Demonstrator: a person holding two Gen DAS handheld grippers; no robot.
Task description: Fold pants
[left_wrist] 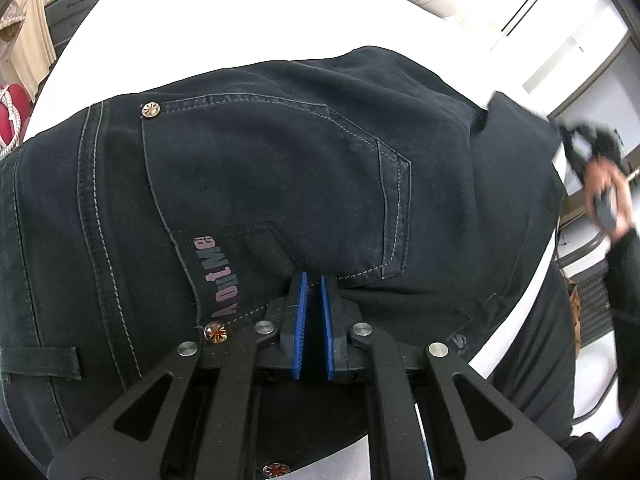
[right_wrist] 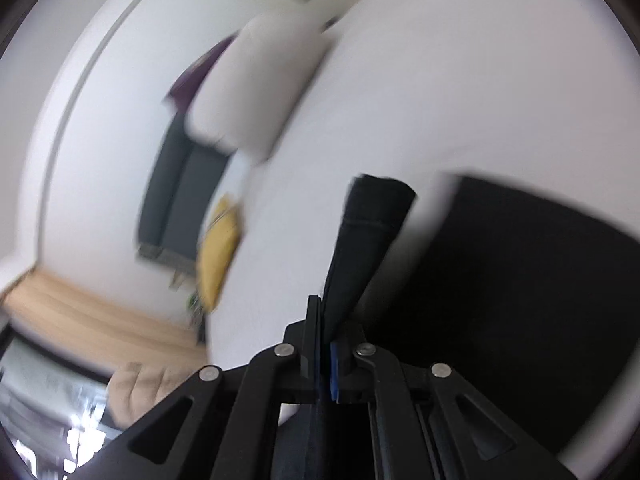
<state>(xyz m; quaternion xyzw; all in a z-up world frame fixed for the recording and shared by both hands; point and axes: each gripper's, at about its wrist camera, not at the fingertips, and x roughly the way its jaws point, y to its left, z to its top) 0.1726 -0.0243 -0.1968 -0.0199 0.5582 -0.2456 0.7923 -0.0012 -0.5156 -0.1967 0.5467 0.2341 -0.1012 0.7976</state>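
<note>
Dark navy pants [left_wrist: 260, 184] lie on a white bed [left_wrist: 200, 20], seat side up, with a back pocket and pink lettering showing. My left gripper [left_wrist: 314, 280] hovers just over the pocket's lower edge, its blue pads [left_wrist: 300, 320] nearly closed with a narrow gap and nothing between them. My right gripper [right_wrist: 325, 308] is shut on a pant leg end [right_wrist: 372, 216], which stands up lifted from its jaws above the bed. More of the pants [right_wrist: 520, 280] lies dark at the right of the right wrist view. The right gripper also shows blurred in the left wrist view [left_wrist: 604, 184].
A white pillow [right_wrist: 256, 88] lies at the bed's far end. A yellow item [right_wrist: 220, 256] sits beside the bed near a dark cabinet [right_wrist: 180, 200]. Wooden floor [right_wrist: 80, 320] lies beyond the bed's edge. Drawers [left_wrist: 68, 8] stand at far left.
</note>
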